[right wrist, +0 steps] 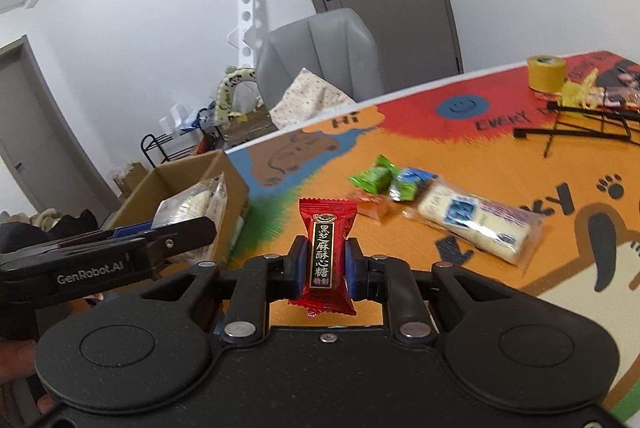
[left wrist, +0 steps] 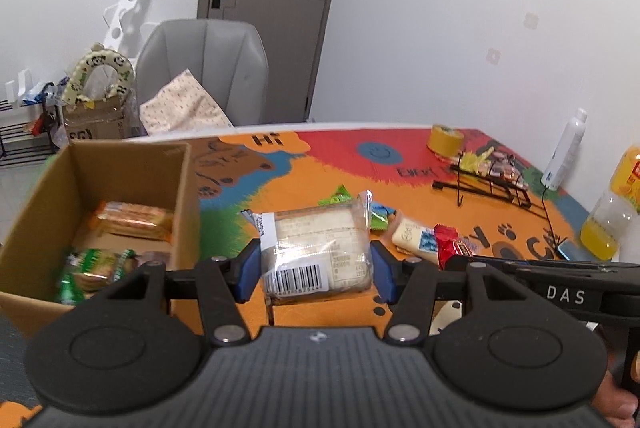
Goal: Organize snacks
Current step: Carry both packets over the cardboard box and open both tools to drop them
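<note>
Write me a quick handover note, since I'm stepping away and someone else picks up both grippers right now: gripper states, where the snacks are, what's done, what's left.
Left gripper: shut on a clear-wrapped sandwich pack, held above the table beside the cardboard box.
Right gripper: shut on a red candy, held upright above the table.
Done: an orange packet and a green packet already lie in the box.
Left: drop both held snacks into the box, then collect the loose ones on the mat: green candy, blue-green candy, small orange candy, white bar.
</note>
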The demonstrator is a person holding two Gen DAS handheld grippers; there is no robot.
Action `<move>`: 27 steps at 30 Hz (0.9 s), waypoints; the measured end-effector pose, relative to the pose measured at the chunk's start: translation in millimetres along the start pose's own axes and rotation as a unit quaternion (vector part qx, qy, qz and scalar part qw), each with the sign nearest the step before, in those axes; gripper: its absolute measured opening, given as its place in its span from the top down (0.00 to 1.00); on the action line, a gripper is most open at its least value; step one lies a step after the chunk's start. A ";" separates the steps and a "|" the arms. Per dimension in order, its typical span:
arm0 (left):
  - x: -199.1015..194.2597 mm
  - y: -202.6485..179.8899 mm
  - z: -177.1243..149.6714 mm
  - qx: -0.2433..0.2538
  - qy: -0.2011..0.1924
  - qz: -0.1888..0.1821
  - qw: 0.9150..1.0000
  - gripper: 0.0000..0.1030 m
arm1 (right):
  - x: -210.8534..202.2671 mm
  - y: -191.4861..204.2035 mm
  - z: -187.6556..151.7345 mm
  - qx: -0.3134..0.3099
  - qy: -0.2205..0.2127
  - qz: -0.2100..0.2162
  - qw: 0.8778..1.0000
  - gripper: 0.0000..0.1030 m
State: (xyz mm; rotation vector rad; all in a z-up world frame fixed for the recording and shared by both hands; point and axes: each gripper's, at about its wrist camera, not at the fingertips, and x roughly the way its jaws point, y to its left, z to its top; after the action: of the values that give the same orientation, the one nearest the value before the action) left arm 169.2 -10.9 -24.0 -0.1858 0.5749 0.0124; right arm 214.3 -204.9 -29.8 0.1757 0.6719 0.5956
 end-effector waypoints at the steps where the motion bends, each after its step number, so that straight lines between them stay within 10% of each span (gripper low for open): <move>1: -4.2 3.9 1.5 -0.002 -0.004 0.001 1.000 0.46 | 0.8 3.7 1.7 -0.002 -0.001 0.003 1.000 0.83; 27: -30.8 106.8 15.0 -0.066 -0.029 0.073 0.995 0.46 | 58.5 95.8 34.7 -0.051 0.013 0.082 0.995 0.83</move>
State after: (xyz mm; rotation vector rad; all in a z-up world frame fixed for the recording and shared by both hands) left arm 144.6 97.9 -13.2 -0.2697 0.5301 0.1979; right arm 228.6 -91.7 -1.6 0.1280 0.6547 0.7889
